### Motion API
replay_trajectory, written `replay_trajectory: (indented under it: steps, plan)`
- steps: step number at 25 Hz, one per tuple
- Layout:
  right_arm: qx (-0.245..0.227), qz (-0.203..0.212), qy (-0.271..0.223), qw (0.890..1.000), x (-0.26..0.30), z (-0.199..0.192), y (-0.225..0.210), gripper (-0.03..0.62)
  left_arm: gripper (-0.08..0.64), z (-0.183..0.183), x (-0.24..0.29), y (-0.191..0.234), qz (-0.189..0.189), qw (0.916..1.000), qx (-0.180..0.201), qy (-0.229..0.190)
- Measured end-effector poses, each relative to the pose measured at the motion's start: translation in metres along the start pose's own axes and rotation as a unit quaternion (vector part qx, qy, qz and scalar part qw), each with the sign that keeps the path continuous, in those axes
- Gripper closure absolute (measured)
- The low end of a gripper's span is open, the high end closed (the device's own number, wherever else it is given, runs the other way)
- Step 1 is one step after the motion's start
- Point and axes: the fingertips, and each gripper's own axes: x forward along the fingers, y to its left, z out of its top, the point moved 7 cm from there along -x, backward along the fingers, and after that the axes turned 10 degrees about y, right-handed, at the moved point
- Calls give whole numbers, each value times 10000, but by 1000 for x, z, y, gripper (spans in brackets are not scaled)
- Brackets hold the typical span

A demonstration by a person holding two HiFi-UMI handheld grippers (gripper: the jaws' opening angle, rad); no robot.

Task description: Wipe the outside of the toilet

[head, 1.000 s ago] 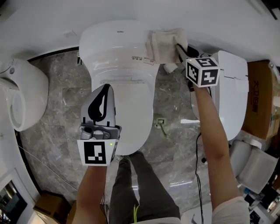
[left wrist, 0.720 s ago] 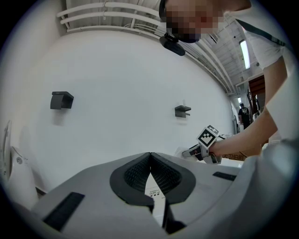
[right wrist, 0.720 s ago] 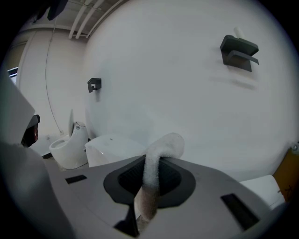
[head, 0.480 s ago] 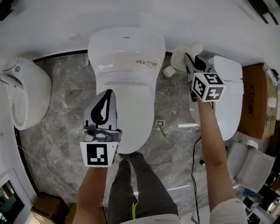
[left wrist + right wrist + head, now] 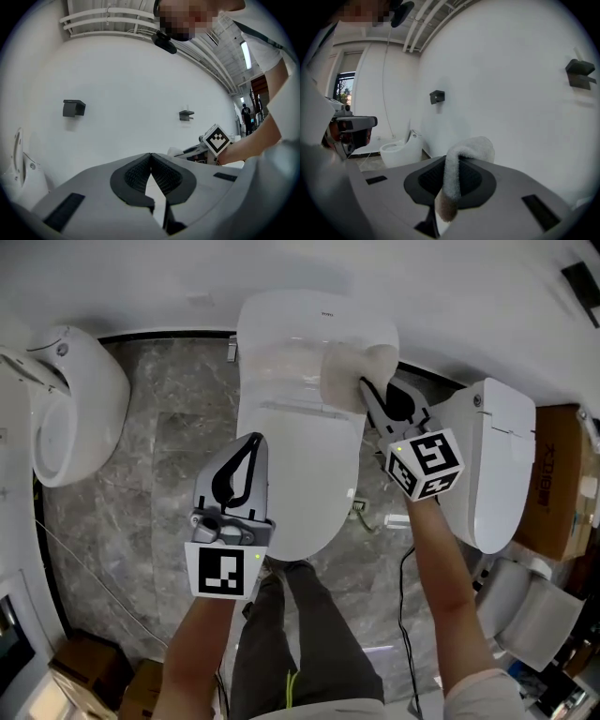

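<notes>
A white toilet [image 5: 298, 442] with its lid down stands against the wall in the head view's middle. My right gripper [image 5: 367, 390] is shut on a white cloth [image 5: 343, 379] that lies on the right side of the tank top. In the right gripper view the cloth [image 5: 457, 168] hangs folded between the jaws. My left gripper [image 5: 246, 448] hovers over the closed lid's left side, shut with nothing in it. In the left gripper view my left gripper [image 5: 150, 157] has its pads meeting at the tips.
Another white toilet [image 5: 70, 399] stands at the left and a third [image 5: 490, 460] at the right, near a cardboard box [image 5: 559, 484]. The floor is grey marble. A cable [image 5: 405, 601] and a small fitting [image 5: 360, 507] lie on the floor. My legs [image 5: 300, 643] are below the bowl.
My right gripper has carried the cloth from the gap right of the toilet back onto the tank top. The whole view has shifted, and the left gripper has held its place over the lid.
</notes>
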Motion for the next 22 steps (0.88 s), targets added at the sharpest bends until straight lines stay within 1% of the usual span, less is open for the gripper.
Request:
replay_trajectory:
  steps: [5, 7, 9, 13, 16, 22]
  plan:
    - [-367, 730, -343, 9961, 43, 1, 68, 523, 541, -23, -22, 29, 221, 9996, -66, 154]
    - [-431, 972, -358, 9937, 63, -5, 89, 523, 541, -35, -26, 40, 294, 9993, -93, 194]
    - [-511, 1117, -344, 9918, 82, -10, 104, 523, 541, -48, -27, 49, 344, 9992, -105, 201]
    - [-960, 1270, -423, 9863, 113, -21, 126, 523, 541, -77, -21, 58, 396, 9988, -205, 186]
    - [-1311, 1313, -488, 9814, 136, -30, 130, 523, 541, -98, -12, 61, 388, 9987, -209, 236]
    - [-1693, 1336, -509, 9751, 183, -53, 130, 523, 541, -135, 12, 67, 375, 9989, -181, 229]
